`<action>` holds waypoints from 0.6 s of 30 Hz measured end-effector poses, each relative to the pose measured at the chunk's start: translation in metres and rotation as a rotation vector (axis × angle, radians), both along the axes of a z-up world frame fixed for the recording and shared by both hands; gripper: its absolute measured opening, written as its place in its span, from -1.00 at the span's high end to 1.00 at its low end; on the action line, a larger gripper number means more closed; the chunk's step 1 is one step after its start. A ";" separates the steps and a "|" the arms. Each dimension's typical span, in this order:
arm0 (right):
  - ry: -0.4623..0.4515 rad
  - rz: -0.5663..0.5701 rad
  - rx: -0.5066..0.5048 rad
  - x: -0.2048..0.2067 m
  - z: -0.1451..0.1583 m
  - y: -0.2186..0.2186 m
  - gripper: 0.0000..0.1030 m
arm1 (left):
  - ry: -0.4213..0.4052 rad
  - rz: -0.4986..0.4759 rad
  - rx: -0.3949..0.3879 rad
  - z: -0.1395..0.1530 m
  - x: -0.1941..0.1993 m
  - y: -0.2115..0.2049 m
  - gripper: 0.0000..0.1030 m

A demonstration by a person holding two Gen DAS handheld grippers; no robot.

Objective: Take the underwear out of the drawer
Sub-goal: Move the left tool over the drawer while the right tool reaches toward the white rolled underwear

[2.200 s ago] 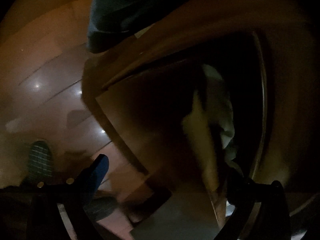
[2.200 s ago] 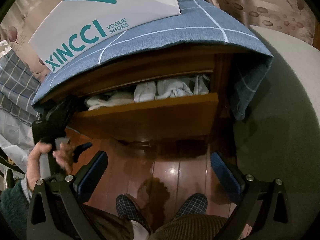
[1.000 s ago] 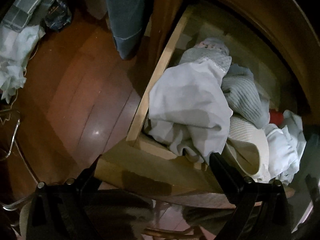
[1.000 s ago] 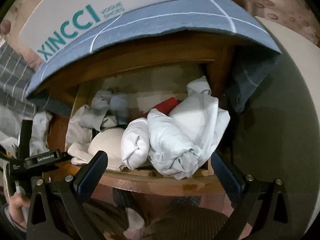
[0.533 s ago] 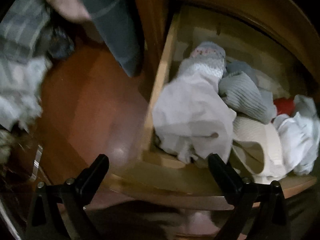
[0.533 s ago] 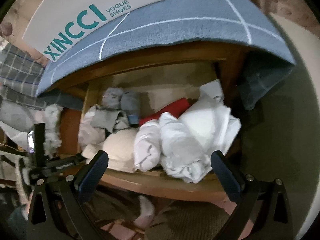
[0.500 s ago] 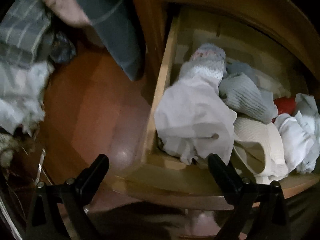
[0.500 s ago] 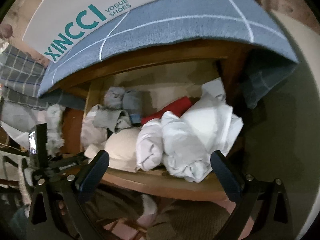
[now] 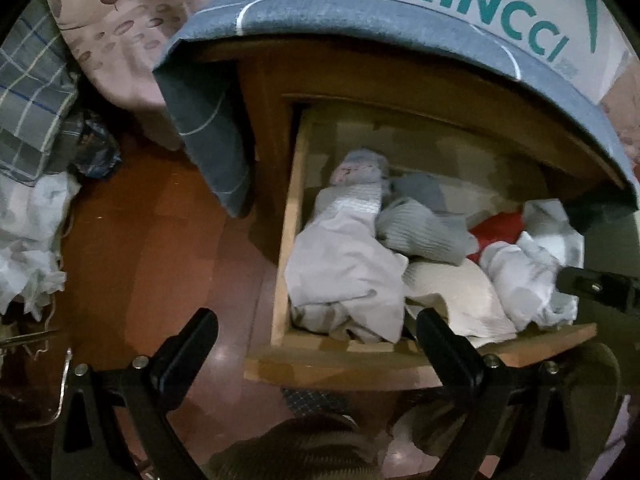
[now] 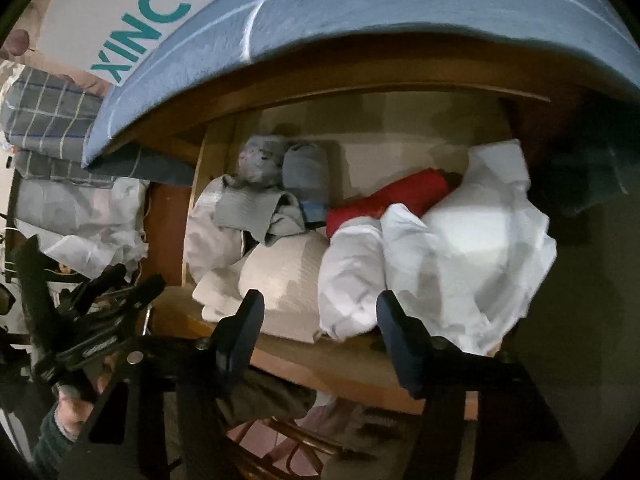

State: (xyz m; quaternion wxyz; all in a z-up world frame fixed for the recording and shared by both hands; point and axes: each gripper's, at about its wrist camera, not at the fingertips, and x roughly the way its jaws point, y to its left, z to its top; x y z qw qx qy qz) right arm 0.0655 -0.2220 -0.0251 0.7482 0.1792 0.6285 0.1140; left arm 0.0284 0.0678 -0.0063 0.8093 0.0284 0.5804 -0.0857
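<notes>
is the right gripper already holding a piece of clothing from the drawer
No, the right gripper is open above the front of the drawer, with its fingers either side of a white garment but not closed on it.

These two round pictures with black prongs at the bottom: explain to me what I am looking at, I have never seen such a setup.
No robot here. A person holds a hand-held gripper in each hand, and each carries a wide-angle camera looking forward between its two fingers. The black prongs are those fingers.

The left wrist view shows the left gripper, jaws wide apart, empty, in front of the open wooden drawer. The right wrist view shows the right gripper, jaws also apart and empty, close to the drawer front, facing a white bundle.

The drawer is stuffed with folded clothes: a cream piece, grey socks, something red, and a large crumpled white garment. A blue cloth covers the cabinet top, with a white XINCCI bag on it.

Nothing is held yet.
</notes>
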 end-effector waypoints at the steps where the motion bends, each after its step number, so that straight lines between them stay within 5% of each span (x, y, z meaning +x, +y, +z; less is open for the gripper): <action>1: 0.006 0.002 -0.005 0.003 -0.002 0.002 -0.10 | 0.002 -0.004 -0.008 0.000 0.000 -0.001 -0.97; 18: 0.130 0.075 -0.164 0.028 -0.053 0.014 -0.12 | 0.081 -0.025 -0.149 -0.012 0.018 0.002 -0.97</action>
